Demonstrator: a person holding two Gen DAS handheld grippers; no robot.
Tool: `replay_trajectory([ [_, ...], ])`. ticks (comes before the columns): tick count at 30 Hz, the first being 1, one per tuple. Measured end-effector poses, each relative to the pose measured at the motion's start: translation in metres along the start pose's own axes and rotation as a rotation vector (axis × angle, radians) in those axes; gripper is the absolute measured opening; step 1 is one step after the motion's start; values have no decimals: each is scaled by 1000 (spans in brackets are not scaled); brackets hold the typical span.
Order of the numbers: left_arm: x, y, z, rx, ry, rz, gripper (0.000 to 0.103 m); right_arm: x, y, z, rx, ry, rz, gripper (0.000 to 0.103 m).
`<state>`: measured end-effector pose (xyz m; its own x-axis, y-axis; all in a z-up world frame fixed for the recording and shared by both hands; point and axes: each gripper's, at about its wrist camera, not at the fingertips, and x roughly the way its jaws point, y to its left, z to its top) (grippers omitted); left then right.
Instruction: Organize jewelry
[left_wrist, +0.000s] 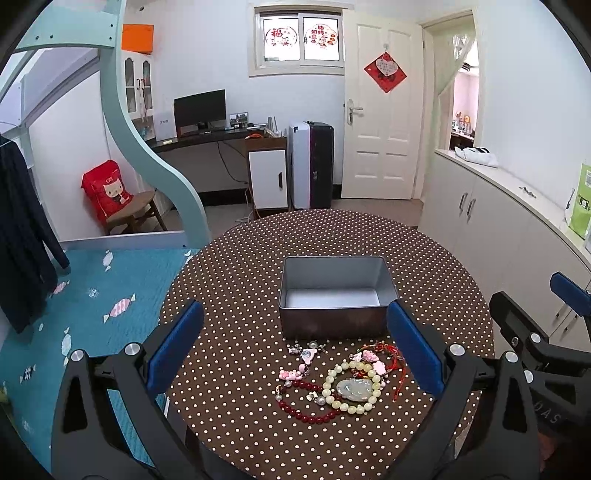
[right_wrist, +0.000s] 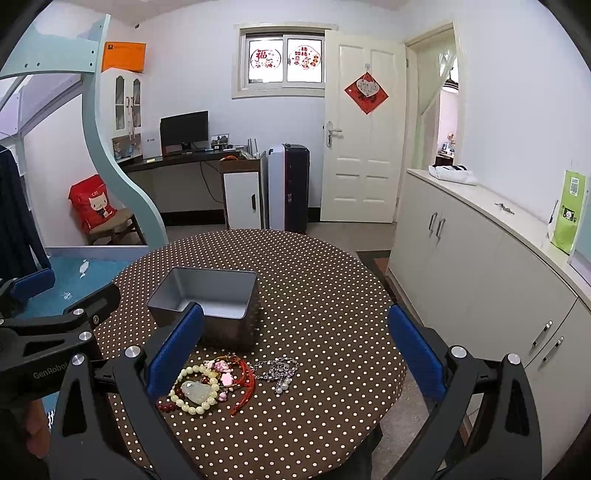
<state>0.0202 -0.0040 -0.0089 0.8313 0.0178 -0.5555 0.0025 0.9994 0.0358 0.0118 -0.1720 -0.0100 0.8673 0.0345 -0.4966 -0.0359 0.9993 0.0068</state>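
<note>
Left black two-finger gripper with blue pads (left_wrist: 295, 349) and right black two-finger gripper with blue pads (right_wrist: 295, 349): fingers spread wide, empty, hovering above round brown polka-dot table (left_wrist: 240, 280). Cream bead bracelet with pale jade pendant (left_wrist: 351, 386), dark red bead bracelet (left_wrist: 306, 404), pink charms (left_wrist: 290, 374), red cord (right_wrist: 245, 380), silver chain with pearls (right_wrist: 279, 371): heaped near table edge. Grey rectangular metal tin (left_wrist: 334, 295): open, just beyond heap.

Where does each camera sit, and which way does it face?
Left wrist: on the left hand-held gripper, facing forward over the table; its blue fingers show.
Right wrist: on the right hand-held gripper, facing forward; its fingers show.
Both share the metal box and pale bead bracelet.
</note>
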Motion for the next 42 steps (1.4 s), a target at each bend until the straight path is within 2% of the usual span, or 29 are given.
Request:
replay_trajectory([
  [8, 5, 5, -2, -11, 17, -7, 98, 5, 2, -1, 4, 14, 13, 96],
  [15, 14, 14, -9, -5, 52, -28, 98, 20, 0, -9, 48, 41, 116, 96],
  [17, 20, 20, -14, -5, 69, -36, 98, 27, 1, -13, 52, 67, 136, 96],
  [20, 33, 32, -27, -9, 132, -55, 98, 44, 10, -26, 6, 169, 173, 96],
  [22, 44, 40, -38, -20, 182, -43, 98, 54, 15, -37, 9, 223, 220, 90],
  [24, 53, 46, -49, -28, 222, -22, 98, 66, 17, -46, 34, 295, 309, 66],
  [25, 57, 49, -55, -30, 237, -17, 98, 71, 20, -50, 43, 325, 345, 61],
  [28, 67, 57, -67, -45, 268, -27, 98, 85, 31, -58, 16, 392, 379, 44],
  [30, 70, 59, -72, -43, 273, -26, 98, 93, 36, -62, 21, 444, 413, 26],
  [32, 72, 60, -74, -34, 269, -23, 98, 97, 39, -64, 32, 477, 435, 21],
  [37, 80, 58, -75, -13, 284, -59, 98, 95, 39, -55, 27, 480, 419, 18],
  [40, 88, 56, -77, -11, 312, -78, 96, 107, 39, -57, 37, 503, 416, 10],
  [42, 93, 56, -80, 0, 334, -81, 82, 114, 41, -58, 47, 516, 420, 9],
])
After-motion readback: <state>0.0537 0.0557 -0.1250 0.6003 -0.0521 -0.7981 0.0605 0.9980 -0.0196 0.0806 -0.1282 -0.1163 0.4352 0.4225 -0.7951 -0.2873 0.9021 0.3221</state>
